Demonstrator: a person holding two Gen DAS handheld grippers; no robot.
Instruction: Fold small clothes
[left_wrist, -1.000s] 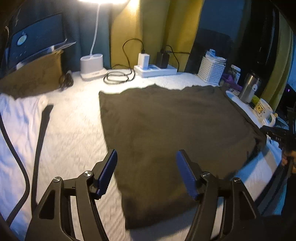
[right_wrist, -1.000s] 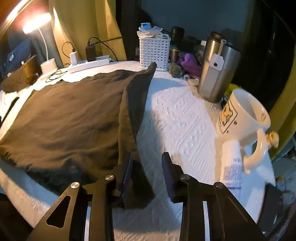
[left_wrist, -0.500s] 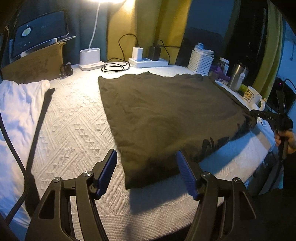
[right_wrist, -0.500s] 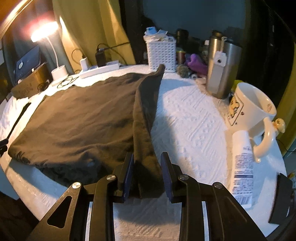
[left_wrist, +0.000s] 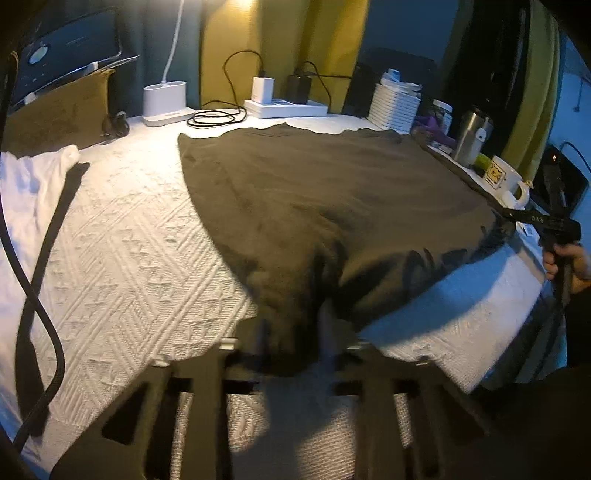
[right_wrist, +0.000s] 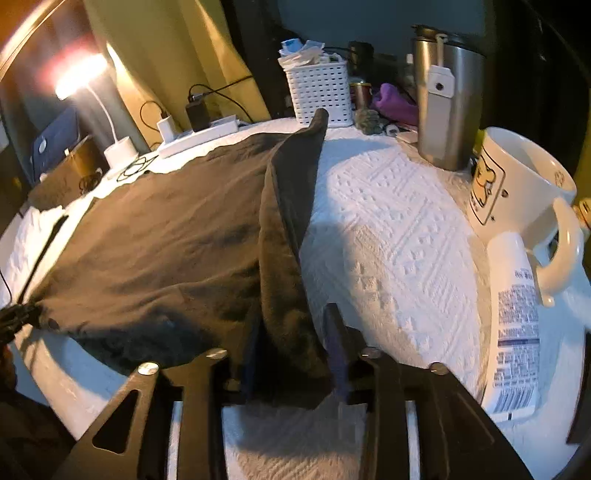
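Dark olive cloth (left_wrist: 332, 199) lies spread on the white textured desk (left_wrist: 122, 266). Left gripper (left_wrist: 290, 347) has its jaws closing on the cloth's near corner. Right gripper (right_wrist: 291, 354) has its jaws opening, the folded right edge between them, beside a mug (right_wrist: 517, 188).

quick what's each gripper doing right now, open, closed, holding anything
Left gripper: jaws closing on the near corner of the dark garment.
Right gripper: jaws opening, the garment's folded edge between them.
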